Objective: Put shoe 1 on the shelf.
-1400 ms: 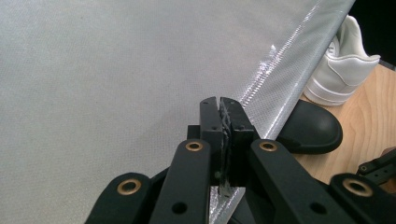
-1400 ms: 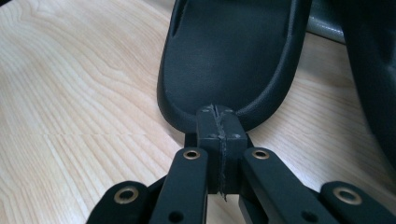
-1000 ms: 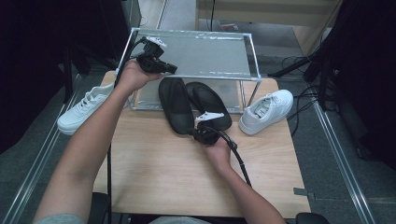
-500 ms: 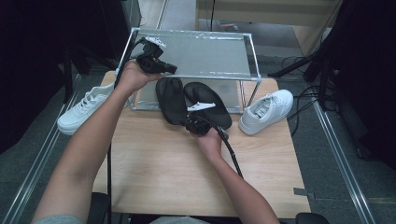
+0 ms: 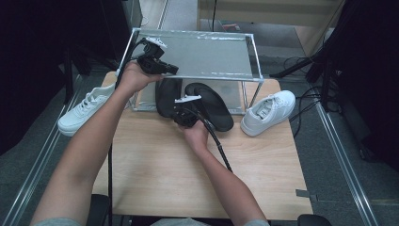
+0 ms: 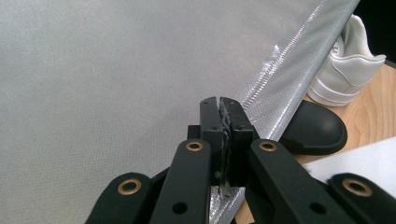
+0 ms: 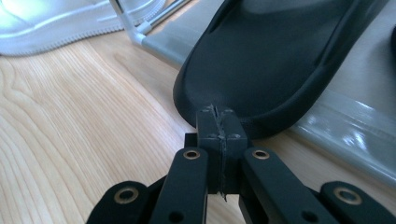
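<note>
Two black slippers lie under a metal rack (image 5: pixel 202 52) with a silver fabric top. The left slipper (image 5: pixel 167 92) (image 7: pixel 261 60) rests on the rack's lower grey shelf (image 7: pixel 336 121), its heel over the table. My right gripper (image 5: pixel 176 110) (image 7: pixel 217 114) is shut, empty, with its tips against that heel. The right slipper (image 5: pixel 211 106) (image 6: pixel 315 133) sticks out farther toward the person. My left gripper (image 5: pixel 175 70) (image 6: pixel 220 105) is shut at the front left edge of the rack's top, with nothing seen between its jaws.
A white sneaker (image 5: pixel 82 110) (image 7: pixel 56 23) hangs off the table's left edge. Another white sneaker (image 5: pixel 268 110) (image 6: pixel 345 65) sits right of the rack. The wooden table (image 5: pixel 155 174) has free room toward the person. Cables trail from both grippers.
My right gripper has moved up and left from the right slipper's heel to the left slipper's heel. The left slipper now sits farther under the rack. The left hand has stayed put.
</note>
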A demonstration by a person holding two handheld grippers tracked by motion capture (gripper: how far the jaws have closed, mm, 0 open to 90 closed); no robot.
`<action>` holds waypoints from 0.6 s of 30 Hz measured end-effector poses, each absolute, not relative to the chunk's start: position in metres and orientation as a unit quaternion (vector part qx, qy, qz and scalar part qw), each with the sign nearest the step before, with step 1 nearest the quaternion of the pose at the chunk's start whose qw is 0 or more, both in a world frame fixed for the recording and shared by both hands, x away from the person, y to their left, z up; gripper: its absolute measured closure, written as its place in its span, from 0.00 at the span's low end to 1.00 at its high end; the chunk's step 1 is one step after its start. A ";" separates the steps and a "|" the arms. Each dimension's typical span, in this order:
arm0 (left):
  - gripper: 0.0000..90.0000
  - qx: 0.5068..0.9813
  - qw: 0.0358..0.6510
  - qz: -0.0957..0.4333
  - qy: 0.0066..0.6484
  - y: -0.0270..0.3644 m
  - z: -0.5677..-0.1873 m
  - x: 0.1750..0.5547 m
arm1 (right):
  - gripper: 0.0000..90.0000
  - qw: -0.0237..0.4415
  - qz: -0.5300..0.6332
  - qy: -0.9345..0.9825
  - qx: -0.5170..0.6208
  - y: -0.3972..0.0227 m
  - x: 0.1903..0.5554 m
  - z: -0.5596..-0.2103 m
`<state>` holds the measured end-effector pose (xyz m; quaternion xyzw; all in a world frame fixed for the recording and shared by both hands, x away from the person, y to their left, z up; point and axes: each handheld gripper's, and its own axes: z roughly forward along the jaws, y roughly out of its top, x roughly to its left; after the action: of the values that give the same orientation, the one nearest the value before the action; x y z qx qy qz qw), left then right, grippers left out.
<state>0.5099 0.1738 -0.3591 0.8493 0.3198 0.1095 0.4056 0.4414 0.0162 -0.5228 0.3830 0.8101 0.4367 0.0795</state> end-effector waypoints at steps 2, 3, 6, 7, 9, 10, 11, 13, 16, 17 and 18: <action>0.99 0.850 0.406 0.109 0.319 0.174 -0.359 0.510 | 1.00 0.089 0.429 0.814 0.380 0.019 0.444 -0.521; 0.99 0.849 0.407 0.106 0.319 0.174 -0.359 0.511 | 1.00 0.094 0.429 0.814 0.382 0.019 0.445 -0.521; 0.99 0.849 0.407 0.106 0.319 0.175 -0.359 0.511 | 1.00 0.077 0.435 0.807 0.391 0.015 0.449 -0.522; 0.99 0.849 0.407 0.108 0.319 0.174 -0.359 0.510 | 1.00 0.071 0.436 0.807 0.393 0.013 0.448 -0.521; 0.99 0.849 0.407 0.106 0.320 0.174 -0.359 0.511 | 1.00 0.073 0.440 0.807 0.388 0.009 0.445 -0.519; 0.99 0.847 0.409 0.104 0.324 0.174 -0.359 0.511 | 1.00 0.073 0.441 0.808 0.385 0.006 0.444 -0.518; 0.99 0.848 0.407 0.104 0.323 0.174 -0.359 0.511 | 1.00 0.073 0.443 0.807 0.383 0.003 0.442 -0.516; 0.99 0.849 0.405 0.107 0.323 0.173 -0.359 0.511 | 1.00 0.075 0.449 0.807 0.377 -0.004 0.438 -0.511; 0.99 0.849 0.405 0.106 0.323 0.174 -0.359 0.511 | 1.00 0.079 0.456 0.807 0.368 -0.015 0.430 -0.504; 0.99 0.849 0.406 0.105 0.322 0.174 -0.359 0.511 | 1.00 0.080 0.456 0.808 0.364 -0.019 0.426 -0.502; 0.99 0.849 0.406 0.104 0.322 0.174 -0.359 0.511 | 1.00 0.082 0.455 0.810 0.361 -0.023 0.422 -0.500</action>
<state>0.5111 0.1741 -0.3589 0.8489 0.3221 0.1045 0.4058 0.4225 -0.0235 -0.5005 0.3609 0.8098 0.4552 0.0825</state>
